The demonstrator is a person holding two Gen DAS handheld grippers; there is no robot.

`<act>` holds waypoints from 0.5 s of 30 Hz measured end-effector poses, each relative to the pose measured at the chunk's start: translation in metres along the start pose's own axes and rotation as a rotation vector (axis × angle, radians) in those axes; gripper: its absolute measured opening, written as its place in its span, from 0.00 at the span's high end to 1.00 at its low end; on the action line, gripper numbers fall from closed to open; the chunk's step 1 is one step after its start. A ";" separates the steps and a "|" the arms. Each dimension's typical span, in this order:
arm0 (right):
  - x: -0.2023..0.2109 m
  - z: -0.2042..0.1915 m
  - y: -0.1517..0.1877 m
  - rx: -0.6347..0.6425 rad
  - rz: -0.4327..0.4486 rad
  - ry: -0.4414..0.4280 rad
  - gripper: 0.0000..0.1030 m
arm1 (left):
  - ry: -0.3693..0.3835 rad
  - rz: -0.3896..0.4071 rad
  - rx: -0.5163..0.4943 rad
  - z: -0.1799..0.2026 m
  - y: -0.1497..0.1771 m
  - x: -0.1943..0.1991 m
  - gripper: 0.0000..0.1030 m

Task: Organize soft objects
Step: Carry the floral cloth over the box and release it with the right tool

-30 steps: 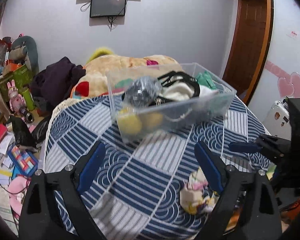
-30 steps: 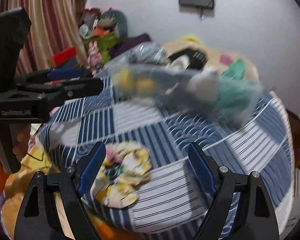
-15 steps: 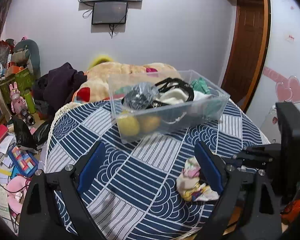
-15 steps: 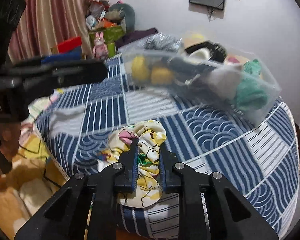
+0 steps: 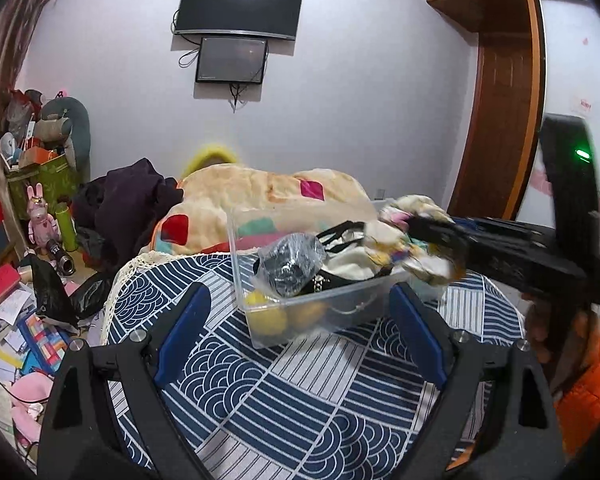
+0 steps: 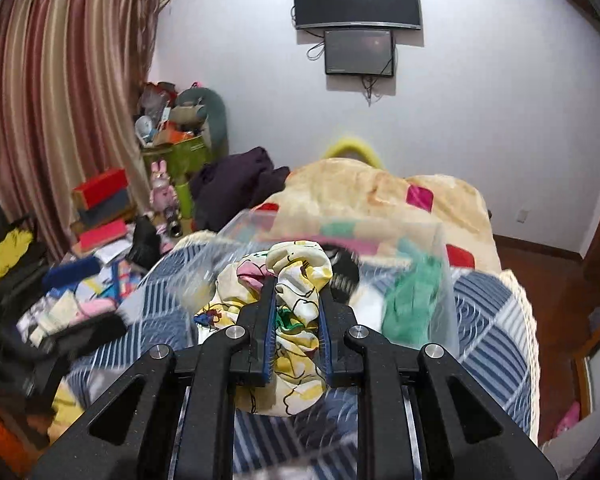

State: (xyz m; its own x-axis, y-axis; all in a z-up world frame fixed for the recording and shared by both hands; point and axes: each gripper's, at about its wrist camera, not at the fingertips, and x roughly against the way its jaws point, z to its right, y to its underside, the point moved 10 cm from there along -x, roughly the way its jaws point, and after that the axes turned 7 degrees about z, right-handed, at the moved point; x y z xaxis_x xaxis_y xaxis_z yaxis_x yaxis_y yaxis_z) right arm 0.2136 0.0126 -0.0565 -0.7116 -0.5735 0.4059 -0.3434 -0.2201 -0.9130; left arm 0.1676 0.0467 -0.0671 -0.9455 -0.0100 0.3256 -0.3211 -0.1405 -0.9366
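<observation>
A: Right gripper (image 6: 296, 320)?
B: Clamped on a crumpled printed cloth (image 6: 288, 300), white and yellow with pink and green patches; blue pads (image 6: 269, 320) pressed into its folds on both sides. Cloth bunched above and below the fingertips, lifted off the bedspread.

A: Seen from the left wrist camera?
B: Same cloth (image 5: 414, 236) held at the tip of the right gripper (image 5: 420, 226), over the right end of the clear plastic bin (image 5: 324, 312). Whether touching the contents below: cannot tell, blurred.

A: Left gripper (image 5: 300, 320)?
B: Spread wide, nothing between the blue pads (image 5: 182, 328). Poised above the bedspread (image 5: 280, 380), near side of the bin framed between the two fingers.

A: Bin contents?
B: Crinkled bag of dark items (image 5: 290, 264) at the left, black strap (image 5: 340, 232) and cream fabric (image 5: 352, 260) in the middle, yellow balls (image 5: 268, 316) at the bottom near the front wall. Green fabric (image 6: 410, 300) at the right end, clear in the right wrist view.

A: Surroundings?
B: Bin resting on a blue-and-white patterned bedspread. Beige blanket (image 5: 268, 192) with coloured patches behind it, dark clothing (image 5: 128, 196) to its left. Two screens (image 5: 238, 8) mounted on the far wall, wooden door (image 5: 496, 120) at the right, striped curtain (image 6: 60, 100) and floor clutter at the left.
</observation>
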 end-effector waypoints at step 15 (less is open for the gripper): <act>-0.031 0.022 0.026 0.034 -0.139 0.093 0.45 | -0.004 -0.008 0.025 -0.004 0.005 -0.010 0.11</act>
State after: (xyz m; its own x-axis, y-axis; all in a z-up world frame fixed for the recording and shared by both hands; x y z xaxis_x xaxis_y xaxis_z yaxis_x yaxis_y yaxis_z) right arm 0.2404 0.0076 -0.0941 -0.7130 -0.4605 0.5287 -0.4225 -0.3197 -0.8481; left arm 0.1755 0.0501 -0.0754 -0.9427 -0.0125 0.3335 -0.3270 -0.1652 -0.9305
